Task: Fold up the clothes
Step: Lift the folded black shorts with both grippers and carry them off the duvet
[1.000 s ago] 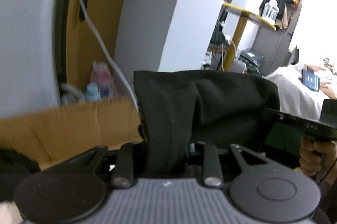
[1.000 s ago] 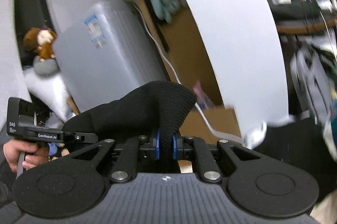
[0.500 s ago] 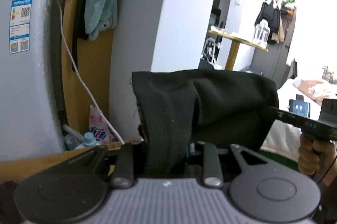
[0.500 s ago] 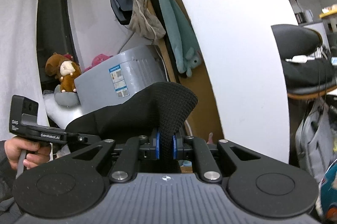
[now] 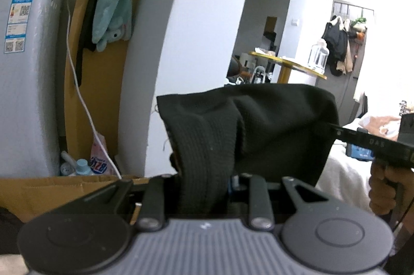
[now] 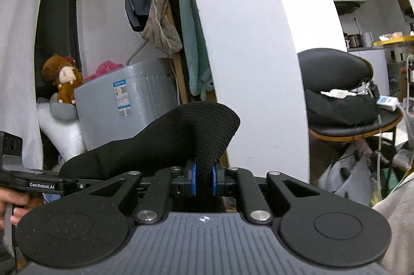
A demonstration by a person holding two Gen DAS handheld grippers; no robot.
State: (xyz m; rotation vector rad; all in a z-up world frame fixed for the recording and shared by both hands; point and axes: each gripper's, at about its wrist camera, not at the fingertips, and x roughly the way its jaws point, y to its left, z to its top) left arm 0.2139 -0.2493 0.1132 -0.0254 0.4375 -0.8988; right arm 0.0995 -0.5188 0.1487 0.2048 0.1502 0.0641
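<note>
A black knit garment (image 5: 258, 125) hangs in the air, stretched between both grippers. My left gripper (image 5: 204, 187) is shut on a thick bunched fold of it; the fabric hides the pads. In the right wrist view the same garment (image 6: 181, 143) rises in a rounded flap, and my right gripper (image 6: 203, 178) pinches it between its blue pads (image 6: 192, 178). The other gripper shows at each view's edge: the right one (image 5: 372, 143) held by a hand, and the left one (image 6: 38, 184) at the far left.
A grey washing machine (image 6: 129, 104) stands by a white arched wall (image 5: 181, 55), with towels (image 6: 191, 42) hanging on a wooden panel. A cardboard box (image 5: 51, 189) lies low on the left. A black chair (image 6: 341, 99) and a white-covered bed (image 5: 344, 179) are to the right.
Both grippers have risen with the garment still held taut between them; the views now look higher up the wall, washing machine and hanging towels. The grips are unchanged.
</note>
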